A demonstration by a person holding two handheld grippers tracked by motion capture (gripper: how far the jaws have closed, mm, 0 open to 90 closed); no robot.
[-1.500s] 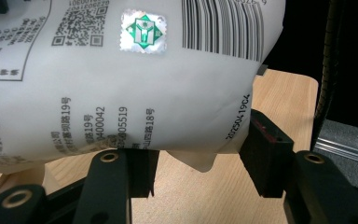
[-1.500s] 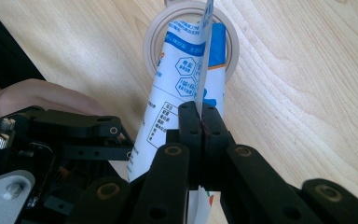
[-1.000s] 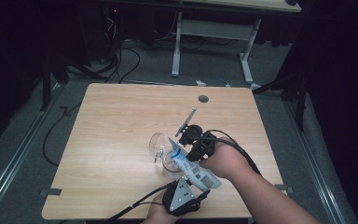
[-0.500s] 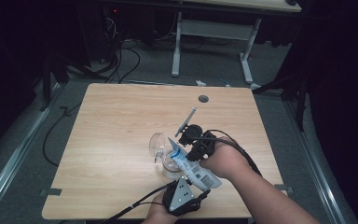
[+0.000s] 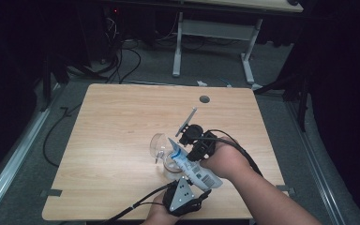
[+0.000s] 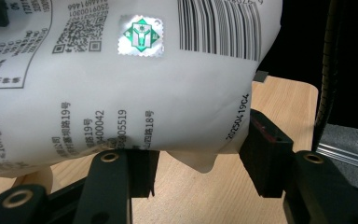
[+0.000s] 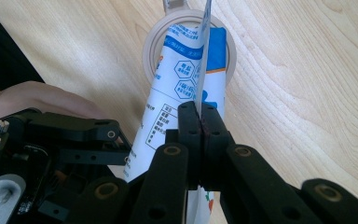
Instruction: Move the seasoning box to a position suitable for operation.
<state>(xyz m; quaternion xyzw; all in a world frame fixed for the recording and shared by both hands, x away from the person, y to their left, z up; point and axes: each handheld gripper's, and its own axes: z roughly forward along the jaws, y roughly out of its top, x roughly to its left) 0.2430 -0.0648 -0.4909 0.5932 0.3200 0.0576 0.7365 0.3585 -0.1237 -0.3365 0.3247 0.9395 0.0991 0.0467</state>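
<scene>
Pinching the thin sealed edge of a white and blue pouch point(image 7: 186, 79), the right gripper point(image 7: 199, 119) is keeping its two black jaws clenched flat against each other with only that seam between them. In the high view the right gripper point(image 5: 193, 140) is sitting near the middle of the wooden table point(image 5: 122, 117), with the person's right hand point(image 5: 227, 161) wrapped around its body and a black cable looping off to the right.

The pouch point(image 5: 192, 166) is lying tilted, running from the near right up toward the far left, its blue end hanging over the mouth of a clear glass cup point(image 5: 161, 149) that is standing on the table just left of the right gripper. From the right gripper view the pouch's top is pointing straight down into the round rim of the cup point(image 7: 230, 51).

The left gripper point(image 5: 183, 194) is working at the near edge of the table, held in the left hand point(image 5: 157, 216). In the left gripper view its jaws are grasping the pouch's lower end point(image 6: 121, 79), one pad on each side of the printed white film, the film bulging between them. The pouch's printed text, barcode and a green seal are showing there, close to the camera
</scene>
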